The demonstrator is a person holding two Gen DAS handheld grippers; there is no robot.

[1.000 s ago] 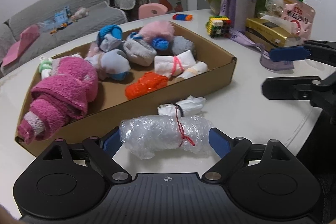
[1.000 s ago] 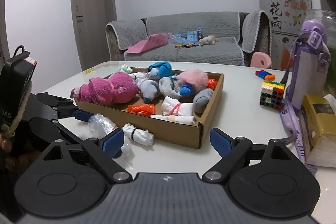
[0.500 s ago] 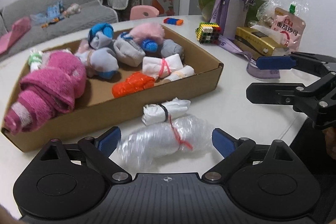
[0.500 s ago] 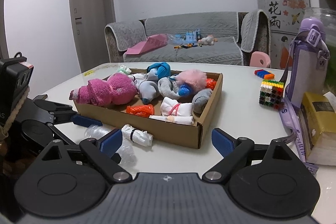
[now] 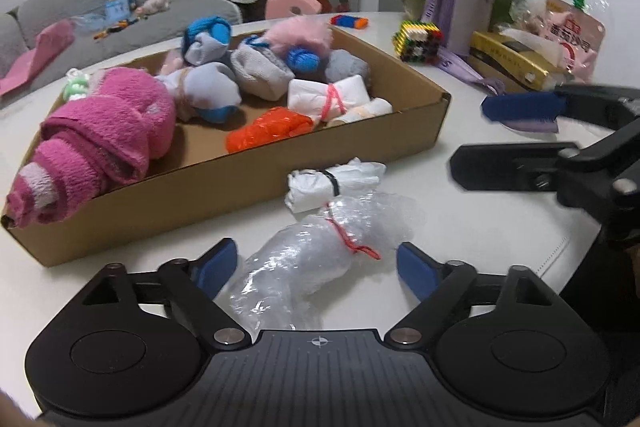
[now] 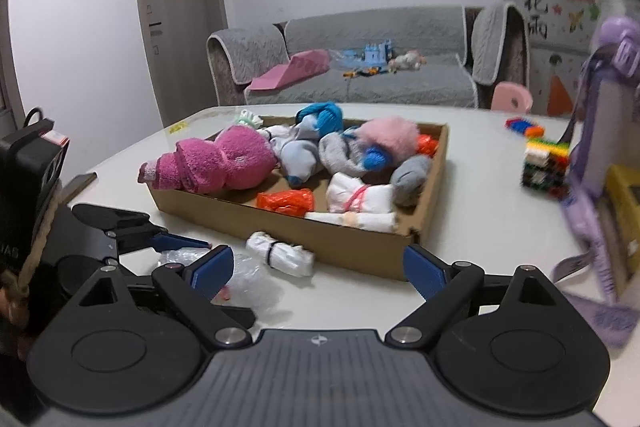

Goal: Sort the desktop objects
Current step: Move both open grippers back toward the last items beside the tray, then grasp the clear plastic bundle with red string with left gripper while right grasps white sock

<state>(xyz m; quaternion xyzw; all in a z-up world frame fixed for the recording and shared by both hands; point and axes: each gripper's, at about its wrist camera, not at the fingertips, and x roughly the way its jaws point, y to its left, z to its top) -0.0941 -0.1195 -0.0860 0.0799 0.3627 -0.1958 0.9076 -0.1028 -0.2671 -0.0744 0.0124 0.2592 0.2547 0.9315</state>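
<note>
Two bundles outside cardboard box (image 5: pixel 248 183), near its front wall: clear plastic bundle (image 5: pixel 320 247) between spread left gripper (image 5: pixel 316 267) fingers, white bundle (image 5: pixel 332 183) just beyond. Right gripper (image 6: pixel 318 267) spread, empty. Risk: slick film squirts out on closing; red tie snags.

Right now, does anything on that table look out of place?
Two bundles lie outside the brown cardboard box of rolled items: a clear plastic roll tied with red string and a small white roll with a black band.
</note>
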